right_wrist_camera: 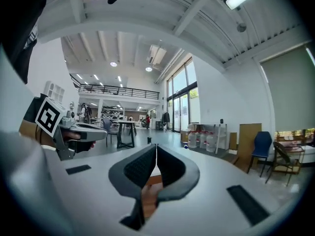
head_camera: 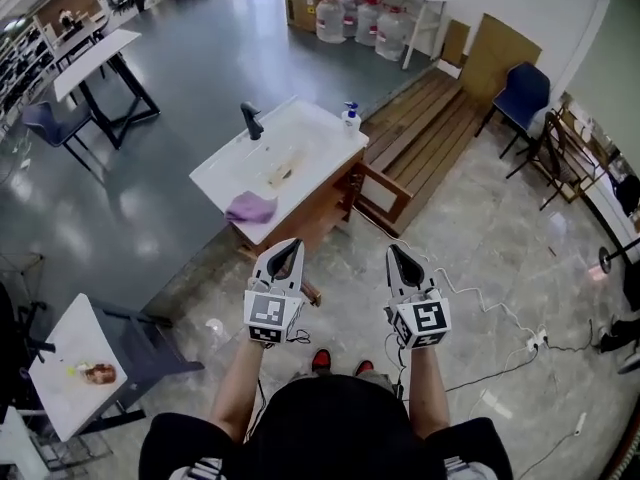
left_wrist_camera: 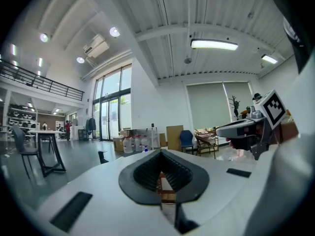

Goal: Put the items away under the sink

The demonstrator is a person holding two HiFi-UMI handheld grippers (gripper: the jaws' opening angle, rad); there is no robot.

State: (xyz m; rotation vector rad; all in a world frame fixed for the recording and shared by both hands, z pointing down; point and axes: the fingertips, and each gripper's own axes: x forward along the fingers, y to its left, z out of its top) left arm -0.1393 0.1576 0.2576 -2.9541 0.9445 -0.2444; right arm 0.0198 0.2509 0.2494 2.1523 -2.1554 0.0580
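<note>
Nearest the person, the left gripper (head_camera: 285,249) and the right gripper (head_camera: 398,253) are held side by side at waist height, both pointing towards the sink unit (head_camera: 225,173). Each gripper's own view shows its jaws closed tip to tip with nothing between them. The step in hand appears to be the approach, as no item is picked up yet. On the near corner of the counter lies a purple cloth (head_camera: 251,207). A small brownish item (head_camera: 281,173), too small to identify, sits in the basin. A pump bottle (head_camera: 351,117) stands at the far corner, and the cabinet door (head_camera: 385,196) below hangs open. The next move calls for closing in, opening one gripper, and grasping the cloth first.
</note>
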